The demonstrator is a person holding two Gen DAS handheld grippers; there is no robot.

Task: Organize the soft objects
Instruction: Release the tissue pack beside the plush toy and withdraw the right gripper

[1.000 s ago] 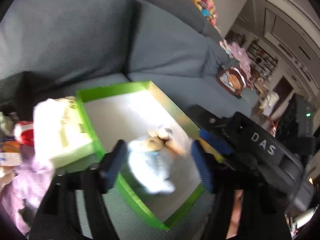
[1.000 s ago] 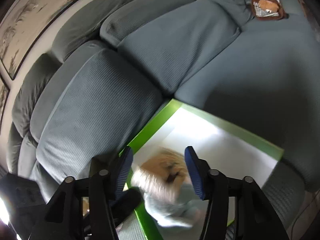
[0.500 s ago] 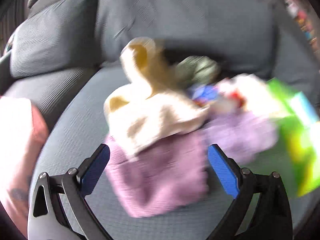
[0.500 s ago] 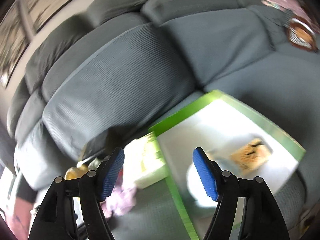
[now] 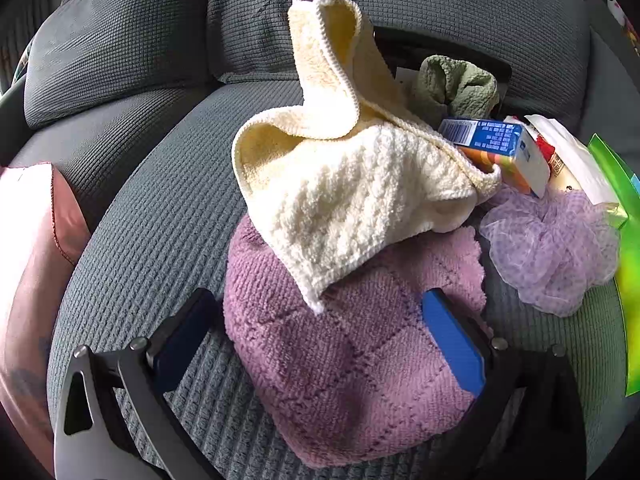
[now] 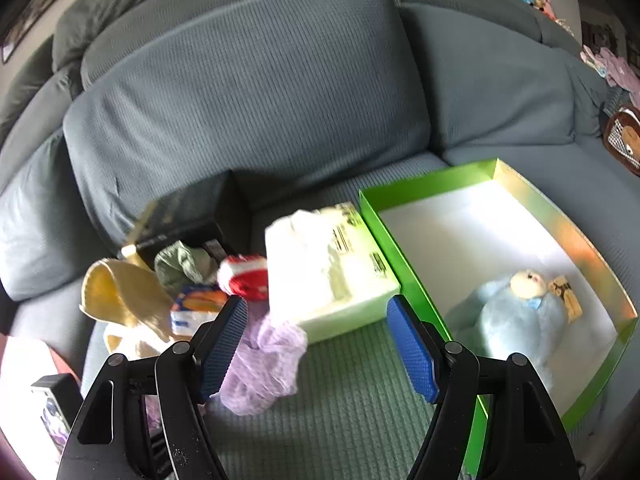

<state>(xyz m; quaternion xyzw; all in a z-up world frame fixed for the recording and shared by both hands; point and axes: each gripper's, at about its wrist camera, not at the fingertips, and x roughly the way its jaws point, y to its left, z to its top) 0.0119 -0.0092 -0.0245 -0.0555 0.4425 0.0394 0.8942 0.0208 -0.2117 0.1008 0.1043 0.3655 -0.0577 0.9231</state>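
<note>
On the grey sofa seat lies a heap: a purple knitted cloth (image 5: 352,360) with a cream towel (image 5: 348,196) draped on top, a green cloth (image 5: 456,88), a lilac mesh pouf (image 5: 556,252) and a blue carton (image 5: 496,144). My left gripper (image 5: 316,344) is open, its fingers on either side of the purple cloth. My right gripper (image 6: 316,348) is open and empty above the seat, near the lilac pouf (image 6: 264,364). A green box (image 6: 400,232) holds a light blue plush toy (image 6: 516,320).
A white packet (image 6: 332,264) lies against the green box's left wall. A red and white soft item (image 6: 244,276) and a black box (image 6: 188,216) sit behind the heap. A pink cushion (image 5: 28,260) lies at the left. Sofa back cushions rise behind.
The right gripper let go of the blue plush, which now lies in the green box, and swung left. The left gripper swung from the box to the heap and closed in around the purple cloth.
</note>
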